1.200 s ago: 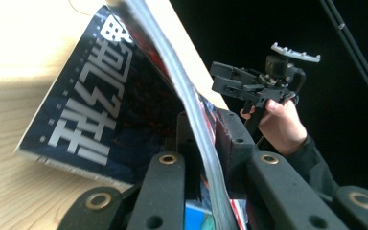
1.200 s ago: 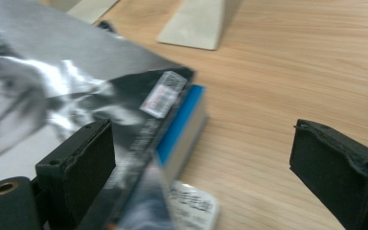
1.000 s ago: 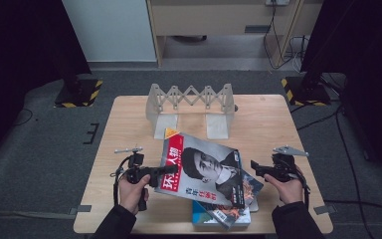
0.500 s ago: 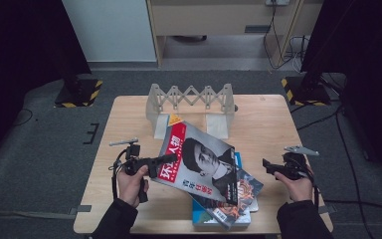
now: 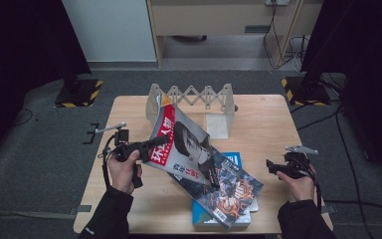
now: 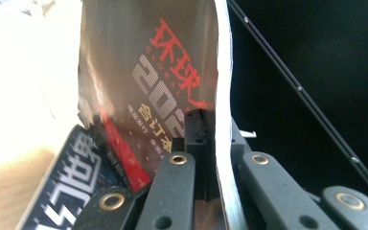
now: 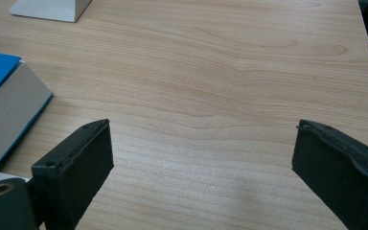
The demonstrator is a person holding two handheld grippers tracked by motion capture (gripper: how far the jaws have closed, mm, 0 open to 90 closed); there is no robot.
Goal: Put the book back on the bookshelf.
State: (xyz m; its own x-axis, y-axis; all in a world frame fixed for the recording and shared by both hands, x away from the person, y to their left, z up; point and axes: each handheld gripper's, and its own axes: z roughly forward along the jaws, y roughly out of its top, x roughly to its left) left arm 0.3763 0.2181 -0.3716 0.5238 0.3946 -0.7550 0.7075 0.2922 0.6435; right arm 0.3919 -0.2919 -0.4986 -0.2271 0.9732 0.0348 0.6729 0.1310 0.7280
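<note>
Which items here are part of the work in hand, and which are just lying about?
In the job:
- magazine, one edge lifted, clamped in the left gripper
- accordion-style rack at the table's far edge, probably

Lying about:
- comic-cover magazine on the table
- blue book beneath it
- right gripper, open and holding nothing

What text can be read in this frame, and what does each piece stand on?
"环球人" in red, with "GLOBAL" small beneath: cover of the magazine clamped in the left gripper.
"202", then cut off by the jaws: same cover, below the title.
"合订本", partly hidden: same cover, lower.
Large white characters on the dark magazine underneath: cropped, not readable.
Comic-style magazine cover in the high view: print too small to read.
</note>
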